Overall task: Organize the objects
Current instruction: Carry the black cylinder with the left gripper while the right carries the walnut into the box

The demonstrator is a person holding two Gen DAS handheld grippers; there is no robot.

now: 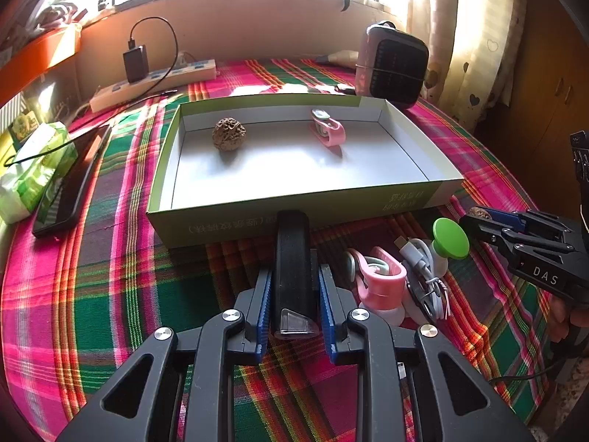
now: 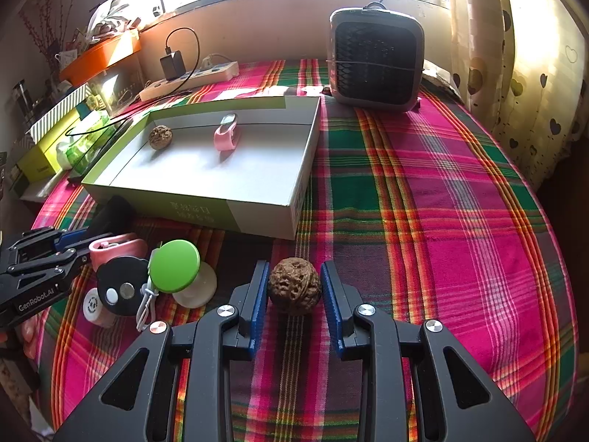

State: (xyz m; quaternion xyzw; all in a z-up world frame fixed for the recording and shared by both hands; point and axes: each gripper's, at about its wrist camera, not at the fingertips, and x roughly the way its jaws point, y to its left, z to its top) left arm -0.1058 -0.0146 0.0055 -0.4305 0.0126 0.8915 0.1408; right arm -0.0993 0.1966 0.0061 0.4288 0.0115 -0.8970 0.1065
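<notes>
Bright sun comes through the window behind the worktop [image 2: 423, 191], which wears a checked cloth of pink, green and red stripes. On it sits a flat cardboard box [image 1: 302, 217], green outside and white inside, with low walls. Two things lie in the box: one brown, bumpy, round walnut [image 1: 228, 134] and one smooth pink clip [image 1: 328, 129].

The left tongs [image 1: 294, 294] are clenched on a long, smooth black bar [image 1: 292, 258] with a clear tip; the bar's far end reaches the box's front wall. The right tongs [image 2: 294, 291] squeeze a second walnut [image 2: 293, 286], rough and wrinkled, just above the cloth.

Beside the box's front wall lies a small heap: another pink clip [image 1: 379, 276], a white coiled cable [image 1: 423, 265], a round green cap on a white base [image 2: 176, 266], and a flat black disc [image 2: 119, 289].

Farther back stand a grey square heater [image 2: 375, 59] with a dark grille and a long white power strip [image 2: 191, 77] holding one black charger. A dark phone [image 1: 70, 188] and a green tissue pack [image 1: 33, 173] lie at the left of the box.
</notes>
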